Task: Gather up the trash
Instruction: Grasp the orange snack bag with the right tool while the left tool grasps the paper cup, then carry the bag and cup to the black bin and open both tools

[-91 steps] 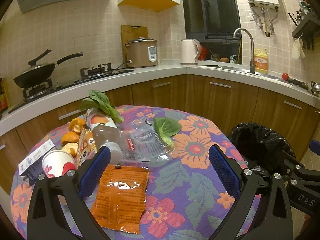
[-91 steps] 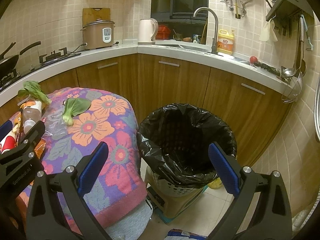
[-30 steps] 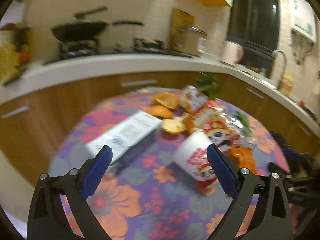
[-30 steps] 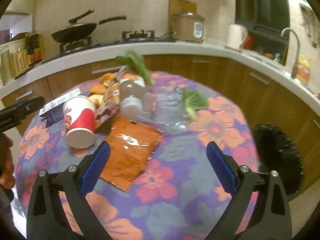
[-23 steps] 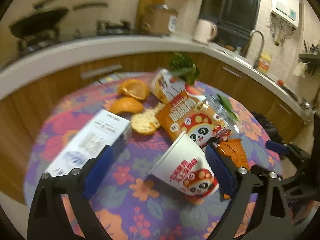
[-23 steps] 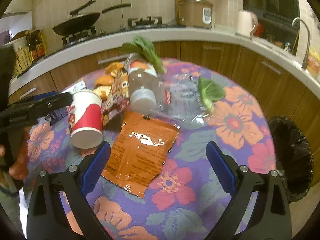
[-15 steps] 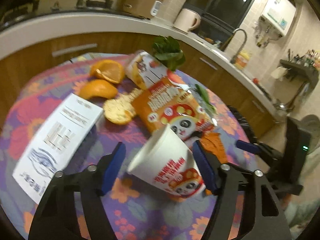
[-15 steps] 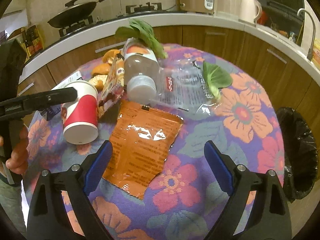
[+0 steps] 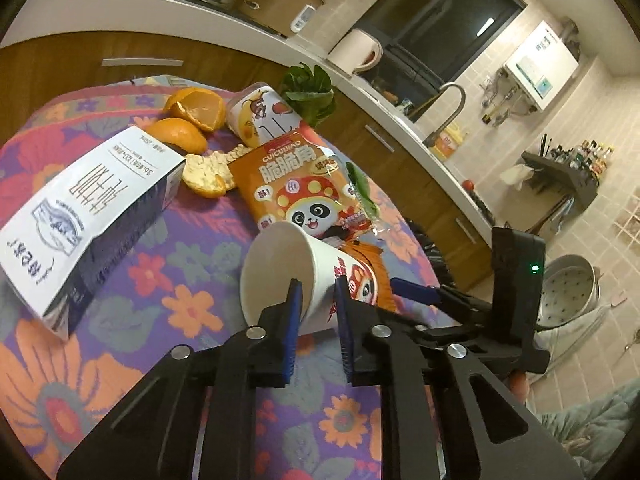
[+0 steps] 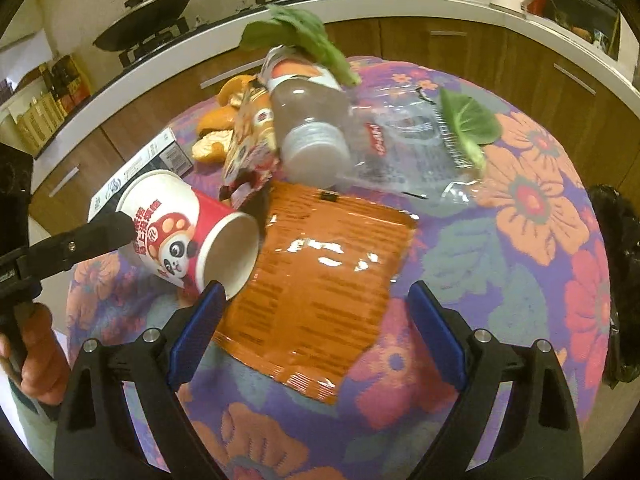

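A red-and-white paper cup [image 9: 352, 276] lies on its side on the flowered tablecloth [image 9: 168, 280], its mouth facing the left wrist camera. My left gripper [image 9: 318, 300] is closing on the cup's rim: one finger is inside the mouth, the other presses the outer wall. In the right wrist view the same cup [image 10: 172, 224] shows with a left finger [image 10: 100, 232] on its side. My right gripper [image 10: 316, 300] hangs open above a flat orange packet [image 10: 320, 264], with nothing between its fingers.
Around the cup lie a white carton [image 9: 88, 200], orange peels [image 9: 192, 120], a panda snack bag [image 9: 296, 176], a capped bottle [image 10: 308, 120], a clear plastic bag [image 10: 400, 140] and green leaves [image 10: 468, 120]. A black-lined bin [image 10: 616, 280] stands past the table's right edge.
My left gripper swung in on the cup and its jaws went from wide apart to pinching the rim; the cup has tilted slightly. My right gripper sank closer to the orange packet.
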{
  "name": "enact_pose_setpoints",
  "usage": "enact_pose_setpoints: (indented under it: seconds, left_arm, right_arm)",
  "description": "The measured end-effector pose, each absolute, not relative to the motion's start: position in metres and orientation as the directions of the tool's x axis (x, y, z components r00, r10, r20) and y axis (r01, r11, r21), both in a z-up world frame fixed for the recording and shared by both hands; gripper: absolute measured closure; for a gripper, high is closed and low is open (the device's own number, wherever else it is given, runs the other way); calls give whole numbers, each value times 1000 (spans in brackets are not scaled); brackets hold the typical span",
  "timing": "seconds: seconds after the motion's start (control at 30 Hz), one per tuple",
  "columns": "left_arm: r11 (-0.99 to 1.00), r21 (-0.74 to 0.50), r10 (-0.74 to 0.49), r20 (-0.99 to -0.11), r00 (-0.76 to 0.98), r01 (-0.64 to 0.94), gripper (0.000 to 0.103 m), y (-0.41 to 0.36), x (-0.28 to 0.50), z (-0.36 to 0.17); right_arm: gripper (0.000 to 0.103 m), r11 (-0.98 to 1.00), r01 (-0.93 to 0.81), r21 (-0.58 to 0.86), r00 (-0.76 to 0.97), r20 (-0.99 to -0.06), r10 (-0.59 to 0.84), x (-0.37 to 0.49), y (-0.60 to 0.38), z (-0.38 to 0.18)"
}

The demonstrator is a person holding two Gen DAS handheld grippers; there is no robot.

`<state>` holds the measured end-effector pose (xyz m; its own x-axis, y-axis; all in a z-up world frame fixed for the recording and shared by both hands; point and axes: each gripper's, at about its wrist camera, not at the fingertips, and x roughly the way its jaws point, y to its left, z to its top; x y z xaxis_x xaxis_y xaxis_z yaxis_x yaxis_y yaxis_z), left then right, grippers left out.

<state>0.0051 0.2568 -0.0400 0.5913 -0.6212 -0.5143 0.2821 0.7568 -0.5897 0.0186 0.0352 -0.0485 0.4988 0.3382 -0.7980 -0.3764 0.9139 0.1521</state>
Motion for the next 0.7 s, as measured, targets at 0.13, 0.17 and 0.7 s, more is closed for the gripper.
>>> enact_pose_setpoints:
  seconds: [0.13,0.17,0.7]
  left_arm:
    - [739,-614,-634,-495,594,278,84,258,3,-43]
    - [736,-618,-637,-493,593,277,76,258,4,-44]
    - [729,-607,-650,-469,598,316,102,224,-10,-38]
  right_arm:
    - [19,923,-369,110,506,-809,299,20,40,-52]
    - [23,924,-371,97,510,-810,290,20,41,-52]
    - [78,917,-388,89,572,-757,315,-5,16,-43]
